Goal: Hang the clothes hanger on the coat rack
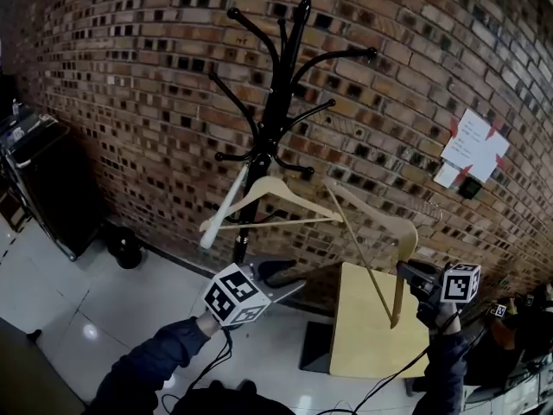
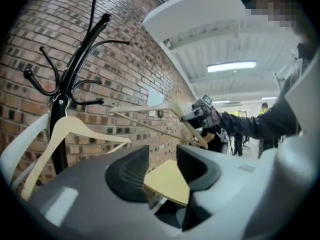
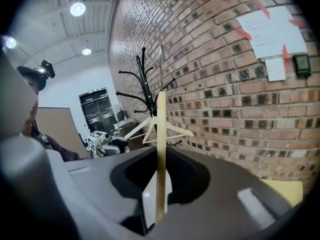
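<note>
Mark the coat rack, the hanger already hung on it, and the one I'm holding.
Coat rack (image 1: 278,102): head view, black pole.
Hung hanger (image 1: 302,198): head view, right arm.
Held hanger (image 3: 161,134): right gripper view, wooden arm.

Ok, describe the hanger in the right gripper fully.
The held hanger is pale wood with curved shoulders, a thin crossbar and a wire hook. It is tilted steeply, with one arm end pointing down. The right gripper is shut on that lower arm. The hanger is in the air to the right of the coat rack, not touching it.

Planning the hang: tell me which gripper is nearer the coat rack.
Left. The left gripper sits by the coat rack; the right gripper, holding a hanger, is farther right.
</note>
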A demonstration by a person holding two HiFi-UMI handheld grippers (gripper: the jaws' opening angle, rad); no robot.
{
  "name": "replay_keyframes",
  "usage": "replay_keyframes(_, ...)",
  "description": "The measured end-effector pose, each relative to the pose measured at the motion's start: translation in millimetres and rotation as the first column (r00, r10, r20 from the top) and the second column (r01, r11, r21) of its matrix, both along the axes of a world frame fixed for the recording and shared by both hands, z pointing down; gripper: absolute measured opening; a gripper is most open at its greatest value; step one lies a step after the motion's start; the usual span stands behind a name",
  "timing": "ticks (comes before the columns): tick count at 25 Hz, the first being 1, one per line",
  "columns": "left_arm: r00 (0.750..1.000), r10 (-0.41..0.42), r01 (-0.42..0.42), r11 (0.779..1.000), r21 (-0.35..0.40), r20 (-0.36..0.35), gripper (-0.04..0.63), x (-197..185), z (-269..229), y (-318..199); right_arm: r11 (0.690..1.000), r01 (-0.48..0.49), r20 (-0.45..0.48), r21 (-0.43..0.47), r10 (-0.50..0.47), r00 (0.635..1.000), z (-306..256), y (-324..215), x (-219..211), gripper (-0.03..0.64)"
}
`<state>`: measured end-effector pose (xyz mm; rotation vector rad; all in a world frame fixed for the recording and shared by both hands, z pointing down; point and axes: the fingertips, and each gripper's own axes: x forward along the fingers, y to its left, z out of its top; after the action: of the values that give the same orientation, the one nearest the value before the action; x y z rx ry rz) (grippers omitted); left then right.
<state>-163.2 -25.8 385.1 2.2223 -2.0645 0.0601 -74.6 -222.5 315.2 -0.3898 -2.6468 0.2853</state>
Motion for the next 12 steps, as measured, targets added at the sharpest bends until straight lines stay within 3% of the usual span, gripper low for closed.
replay_keyframes(2, 1.000, -0.011, 0.011, 1.000, 0.008, 0.024, 0.171, -3.7, -5.9, -8.2, 0.998, -0.029, -0.003, 0.062, 0.030, 1.000, -14.5, -14.4, -8.3, 0.058)
replay_keyframes(5, 1.000, -0.008, 0.008, 0.999, 0.033, -0.003, 0.158, -18.7, -20.5, -10.4, 0.986, -0.035, -0.013, 0.160, 0.038, 0.999, -28.2, -26.1, -33.8, 0.058)
replay_keyframes(12, 0.995, -0.072, 0.063, 0.988, 0.141, 0.064, 0.108, -58.4, -62.1, 22.1, 0.957, 0.078, -0.072, 0.278, -0.060, 0.996, -29.0, -18.8, -120.6, 0.058)
